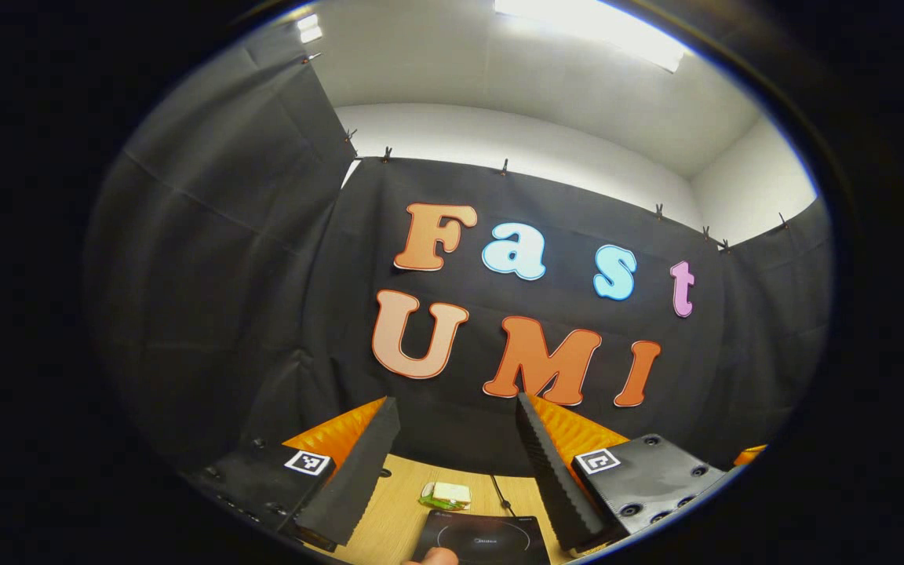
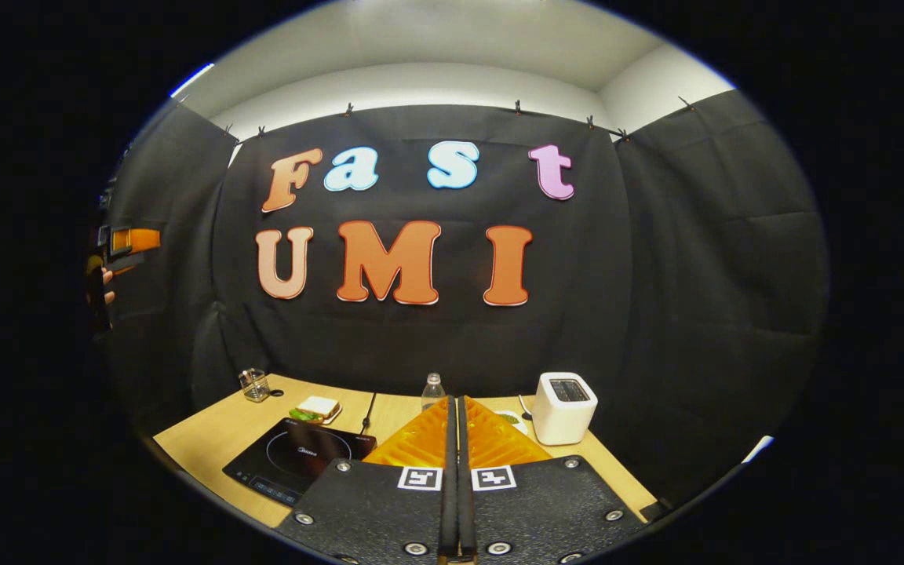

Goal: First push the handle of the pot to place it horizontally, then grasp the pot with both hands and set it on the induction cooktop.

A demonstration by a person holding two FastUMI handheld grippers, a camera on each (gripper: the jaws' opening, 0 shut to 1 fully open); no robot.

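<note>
Two grippers ride high above the table: the left gripper with fingers spread and empty, the right gripper clenched on nothing. No pot can be located from either view, so a blind descent risks striking the induction cooktop at seven o'clock. Around it crowd a sandwich plate, glass jar, water bottle and, at one o'clock, a white toaster.

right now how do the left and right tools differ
The left tool stands open, its dark fingers spread wide with the cooktop showing between them. The right tool is shut, fingers pressed together with nothing between them, above the table. Both have orange fingers with dark pads and square markers.
</note>
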